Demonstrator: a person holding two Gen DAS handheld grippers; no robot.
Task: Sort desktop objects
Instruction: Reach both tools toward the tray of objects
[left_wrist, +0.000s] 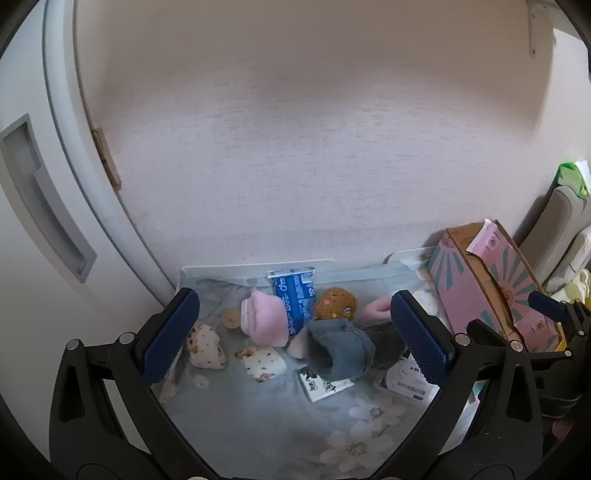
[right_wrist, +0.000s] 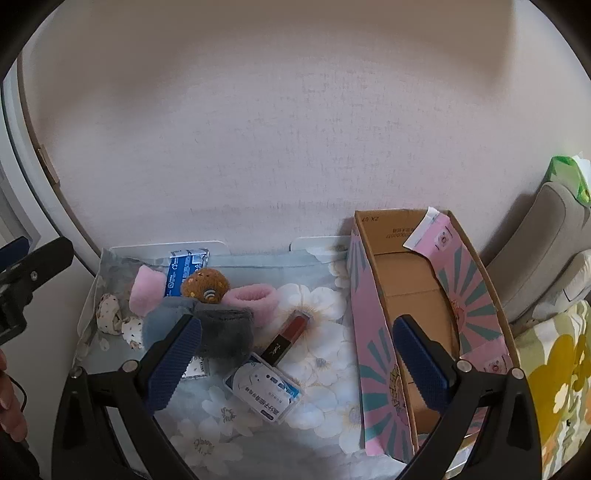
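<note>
Left wrist view: the left claw (left_wrist: 293, 339) gapes wide, empty, above the grey plush (left_wrist: 338, 350), pink plush (left_wrist: 266, 317) and blue packet (left_wrist: 293, 299) crowded toward the bench's (left_wrist: 258, 424) far edge.

Right wrist view: the right claw (right_wrist: 297, 363) is equally wide, empty. Only here show the lipstick (right_wrist: 290, 338) mid-bench and the cardboard box's (right_wrist: 373, 317) bare interior at the right edge.

A home, most likely a bedroom or living room, is showing here: a flower-printed cloth (right_wrist: 325, 373) is covering the tabletop, with a pale textured wall (right_wrist: 295, 129) rising just behind it. Right of the cloth, a grey upholstered seat (right_wrist: 546, 243) is standing (a green tissue pack (right_wrist: 569, 177) is sitting on top), and left of it, a white door (left_wrist: 40, 206).
</note>
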